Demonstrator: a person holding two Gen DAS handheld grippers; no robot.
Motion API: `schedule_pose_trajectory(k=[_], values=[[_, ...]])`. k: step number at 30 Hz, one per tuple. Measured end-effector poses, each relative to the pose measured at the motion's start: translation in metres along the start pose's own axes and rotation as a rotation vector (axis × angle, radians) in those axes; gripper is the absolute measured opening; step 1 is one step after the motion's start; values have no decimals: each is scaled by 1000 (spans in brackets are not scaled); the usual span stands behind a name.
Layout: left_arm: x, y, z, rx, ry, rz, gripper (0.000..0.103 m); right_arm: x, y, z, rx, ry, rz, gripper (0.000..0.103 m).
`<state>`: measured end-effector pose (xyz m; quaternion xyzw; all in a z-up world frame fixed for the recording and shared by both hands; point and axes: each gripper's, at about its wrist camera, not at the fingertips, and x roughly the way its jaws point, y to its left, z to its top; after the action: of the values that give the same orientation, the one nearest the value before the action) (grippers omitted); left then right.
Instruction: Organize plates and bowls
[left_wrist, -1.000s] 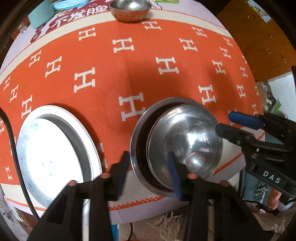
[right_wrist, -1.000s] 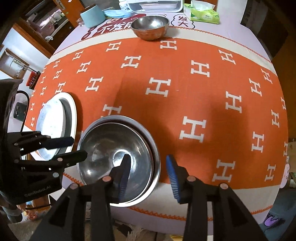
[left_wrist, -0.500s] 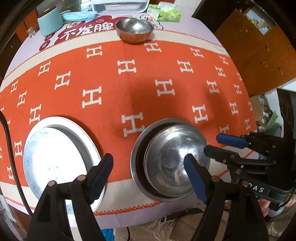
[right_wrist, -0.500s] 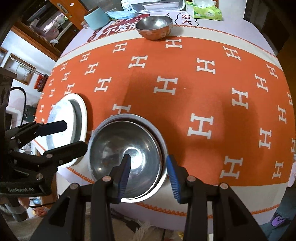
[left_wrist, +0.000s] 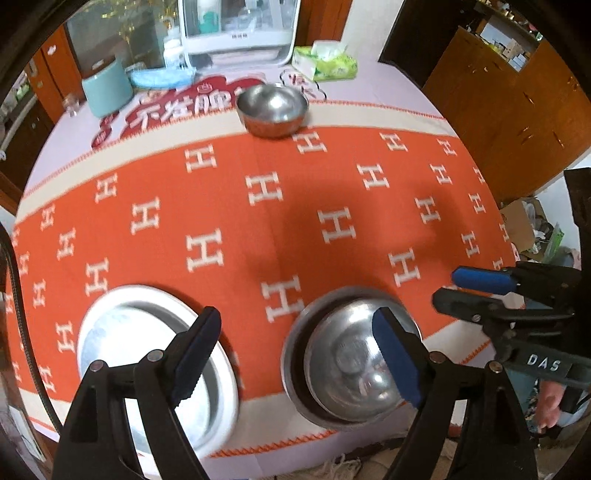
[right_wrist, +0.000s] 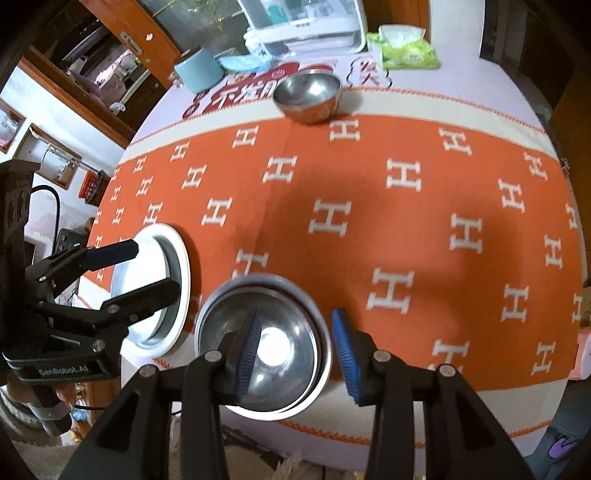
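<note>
Both grippers, left (left_wrist: 295, 354) and right (right_wrist: 295, 350), agape above nested steel bowls (right_wrist: 273, 354) near table edge (right_wrist: 406, 435).

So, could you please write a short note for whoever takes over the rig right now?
Left gripper: open, empty, above the near table edge between the two stacks.
Right gripper: open, empty, over the right rim of the nested bowls.
Nested bowls: steel bowl set inside a larger one, near edge.
Plates: metal plate on a white plate, left of the bowls.
Loose steel bowl: alone at the far side.
Done: two bowls nested, plates stacked.
Left: probably bring the far bowl to the bowl stack.
</note>
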<state>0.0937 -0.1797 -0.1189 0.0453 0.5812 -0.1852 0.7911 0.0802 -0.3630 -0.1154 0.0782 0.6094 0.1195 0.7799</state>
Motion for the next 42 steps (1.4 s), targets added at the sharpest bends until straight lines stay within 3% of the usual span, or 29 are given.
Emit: schedule_pose_trajectory(k=[14, 26, 33, 42], values=[[-32, 22, 93, 48, -163, 138, 83, -41, -8, 78, -20, -165, -63, 40], [-17, 37, 177, 59, -232, 200, 83, -42, -14, 168, -26, -251, -141, 40], [26, 52, 224, 33, -214, 177, 83, -3, -31, 215, 12, -226, -156, 40], [99, 82, 258, -79, -109, 78, 83, 74, -62, 250, 132, -98, -67, 40]])
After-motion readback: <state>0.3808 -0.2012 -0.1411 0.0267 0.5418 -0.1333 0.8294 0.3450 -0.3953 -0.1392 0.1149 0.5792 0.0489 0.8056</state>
